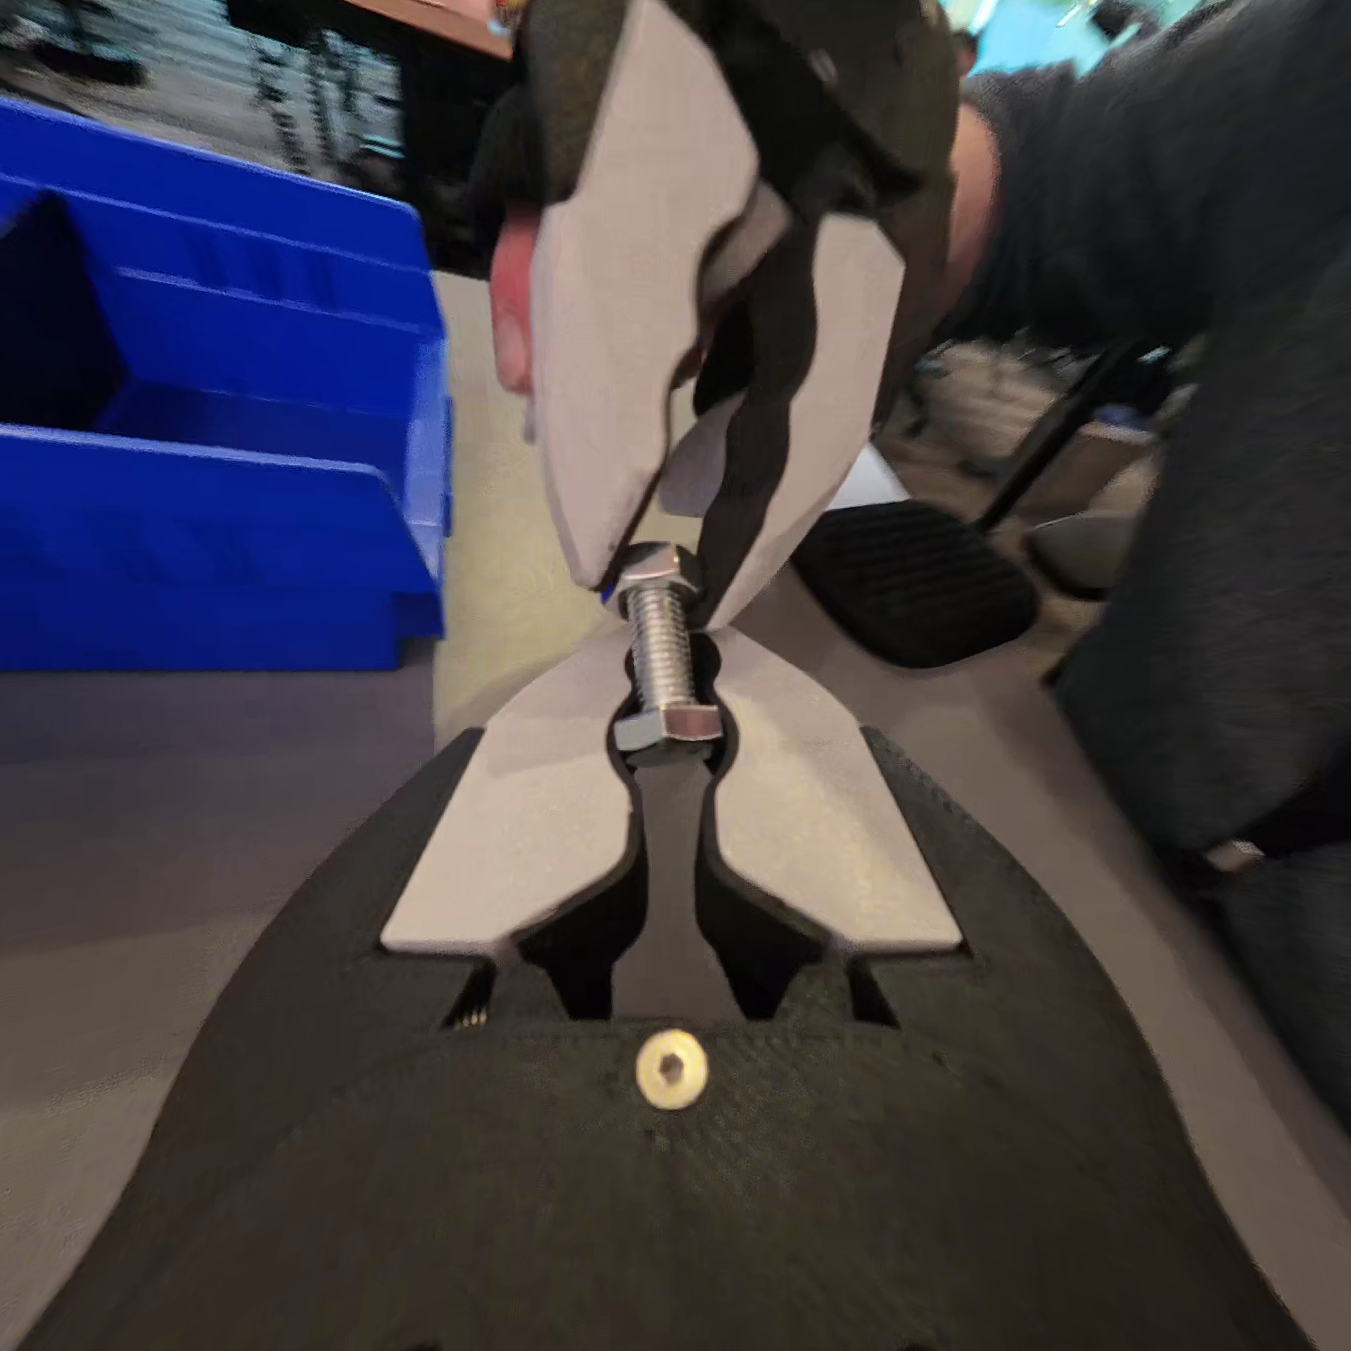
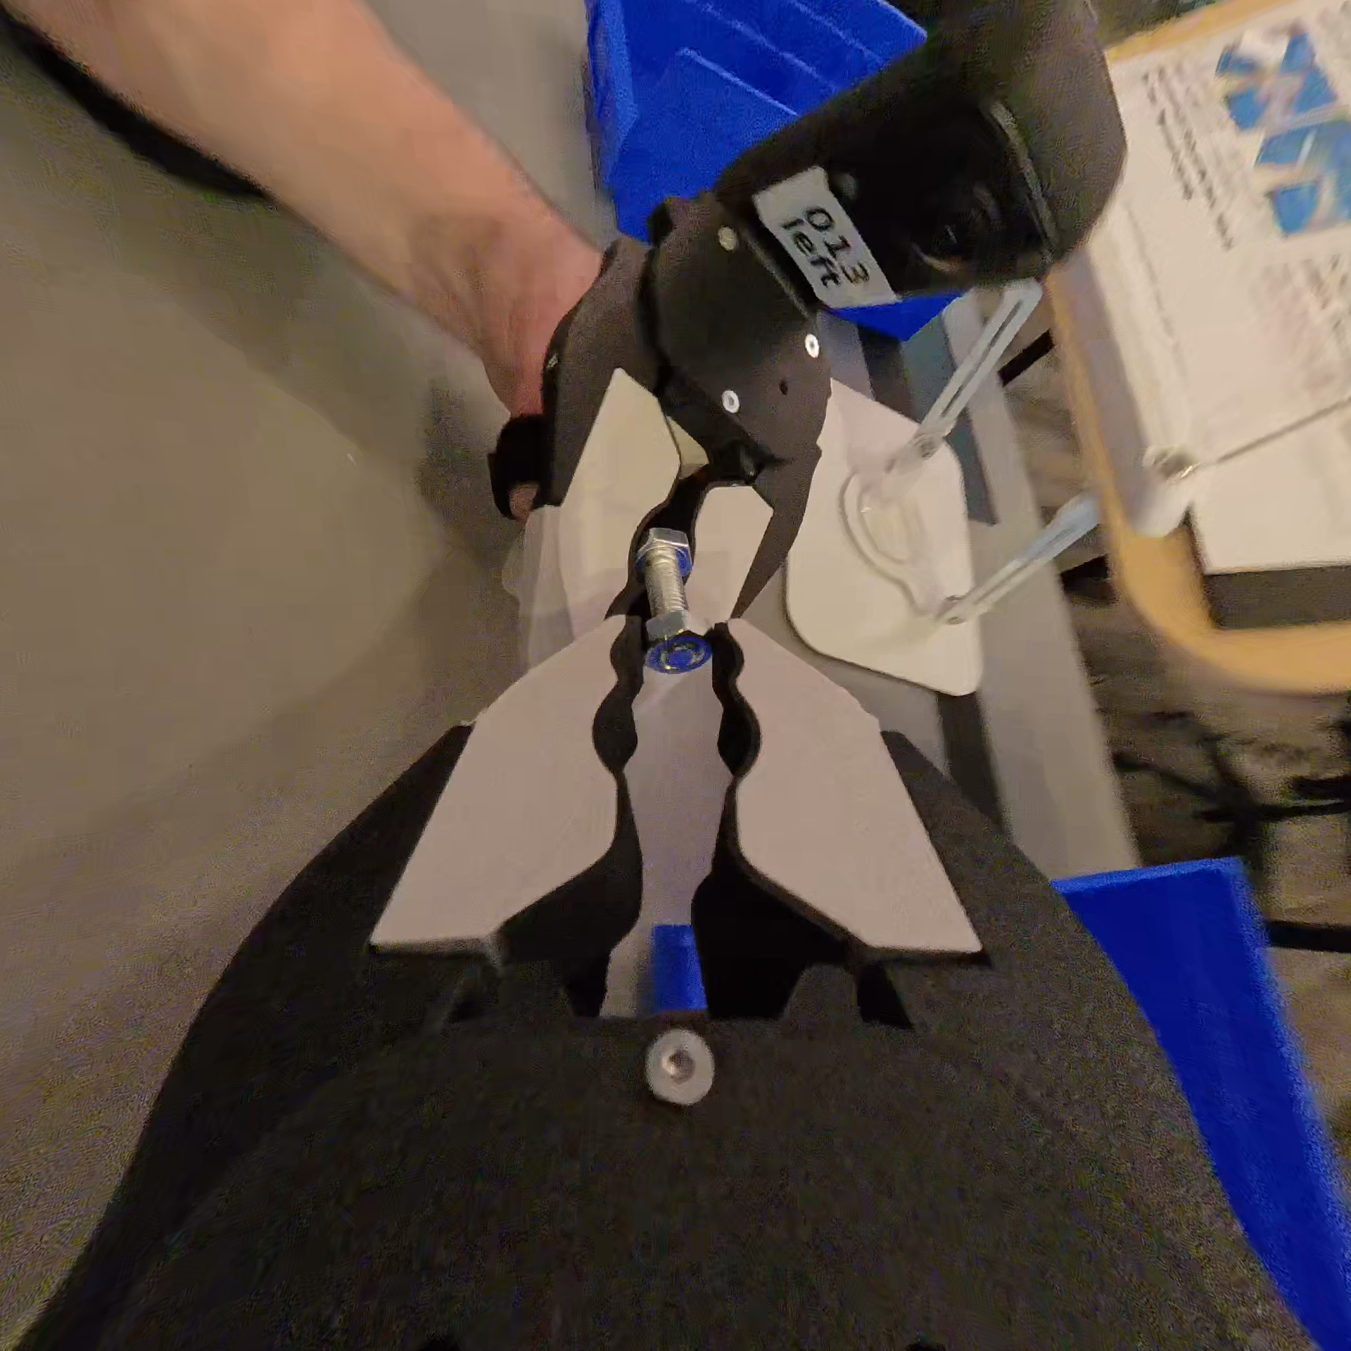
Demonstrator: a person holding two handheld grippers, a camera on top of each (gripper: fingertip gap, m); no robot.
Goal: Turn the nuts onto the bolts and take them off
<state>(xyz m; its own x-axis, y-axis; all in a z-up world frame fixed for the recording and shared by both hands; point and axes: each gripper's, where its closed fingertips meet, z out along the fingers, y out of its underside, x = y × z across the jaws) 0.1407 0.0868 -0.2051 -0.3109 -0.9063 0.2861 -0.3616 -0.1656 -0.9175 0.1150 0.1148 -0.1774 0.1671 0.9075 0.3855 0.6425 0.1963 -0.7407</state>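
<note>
Bolt [image 1: 664, 658] between grippers; left gripper [image 1: 669, 702] low, right gripper [image 1: 651, 585] above.

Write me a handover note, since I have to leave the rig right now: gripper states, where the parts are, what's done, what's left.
Left gripper: shut on the bolt, clamping the near hex end.
Right gripper: shut on the far hex end.
Parts: the bolt spans the two grippers, beside the blue bins; bare thread shows between the hex ends.
Done: a nut sits on the bolt, though which end is the nut is unclear.
Left: probably more turning; on or off cannot be told.
</note>
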